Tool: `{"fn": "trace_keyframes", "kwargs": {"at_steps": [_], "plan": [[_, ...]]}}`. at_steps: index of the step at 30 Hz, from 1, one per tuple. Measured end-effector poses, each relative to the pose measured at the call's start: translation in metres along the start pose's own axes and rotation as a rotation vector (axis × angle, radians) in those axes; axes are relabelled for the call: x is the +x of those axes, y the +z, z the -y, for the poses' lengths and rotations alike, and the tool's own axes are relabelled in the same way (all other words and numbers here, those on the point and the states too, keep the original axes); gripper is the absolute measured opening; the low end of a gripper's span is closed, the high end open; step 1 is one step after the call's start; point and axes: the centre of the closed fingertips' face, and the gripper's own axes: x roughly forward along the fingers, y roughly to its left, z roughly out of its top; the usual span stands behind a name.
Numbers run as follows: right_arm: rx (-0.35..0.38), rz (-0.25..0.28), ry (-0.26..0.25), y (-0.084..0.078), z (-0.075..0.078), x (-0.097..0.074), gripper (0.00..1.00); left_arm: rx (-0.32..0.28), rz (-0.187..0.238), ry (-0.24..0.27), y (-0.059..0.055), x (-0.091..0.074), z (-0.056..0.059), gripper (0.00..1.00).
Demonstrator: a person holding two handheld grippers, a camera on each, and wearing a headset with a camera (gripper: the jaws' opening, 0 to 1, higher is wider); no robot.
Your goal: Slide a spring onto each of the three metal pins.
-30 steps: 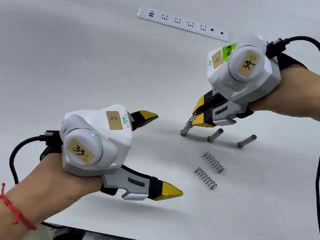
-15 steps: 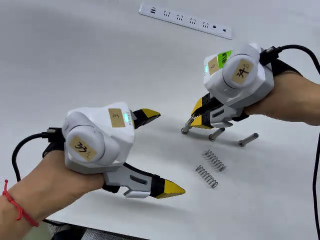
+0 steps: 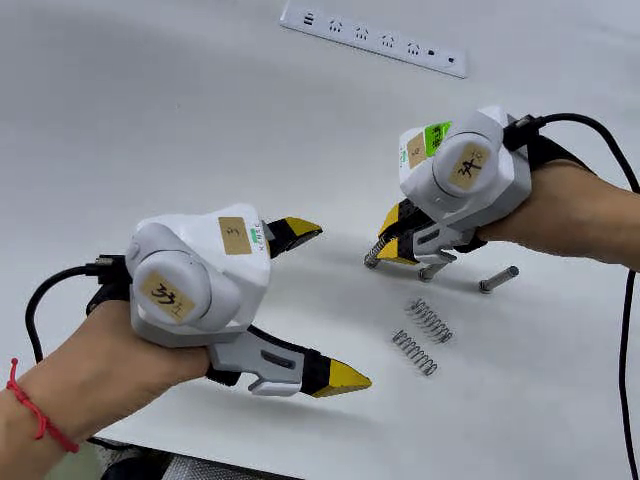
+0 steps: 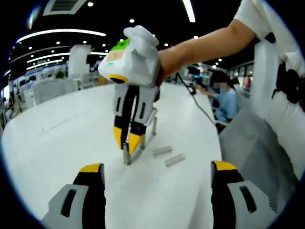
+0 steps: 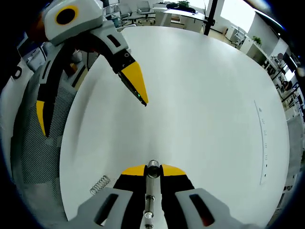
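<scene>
My left gripper (image 3: 322, 303) hangs nearest, jaws wide apart, holding nothing. Beyond it two loose springs (image 3: 429, 321) lie side by side on the white table (image 3: 180, 120). Over the last second my right gripper (image 3: 388, 240) has sunk and rolled lower, jaws closed on the upper end of the first pin (image 3: 370, 262) with a spring (image 3: 380, 247) coiled round it. I judge that one is nearly seated. Its body crowds a second pin (image 3: 432, 270), while a third pin (image 3: 497, 279) lies clear. A power strip (image 3: 375, 38) sits far off.
</scene>
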Motion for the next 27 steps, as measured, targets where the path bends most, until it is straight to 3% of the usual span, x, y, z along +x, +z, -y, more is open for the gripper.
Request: {"fn": "trace_keyframes", "kwargs": {"at_steps": [12, 27], "plan": [[0.010, -0.002, 0.000, 0.0010, -0.0082, 0.0017, 0.12, 0.002, -0.004, -0.005, 0.0003, 0.0001, 0.0009, 0.93], [0.024, 0.017, -0.009, 0.0018, -0.0055, 0.0035, 0.15, 0.008, -0.009, -0.006, 0.0014, 0.0002, 0.0009, 0.92]]}}
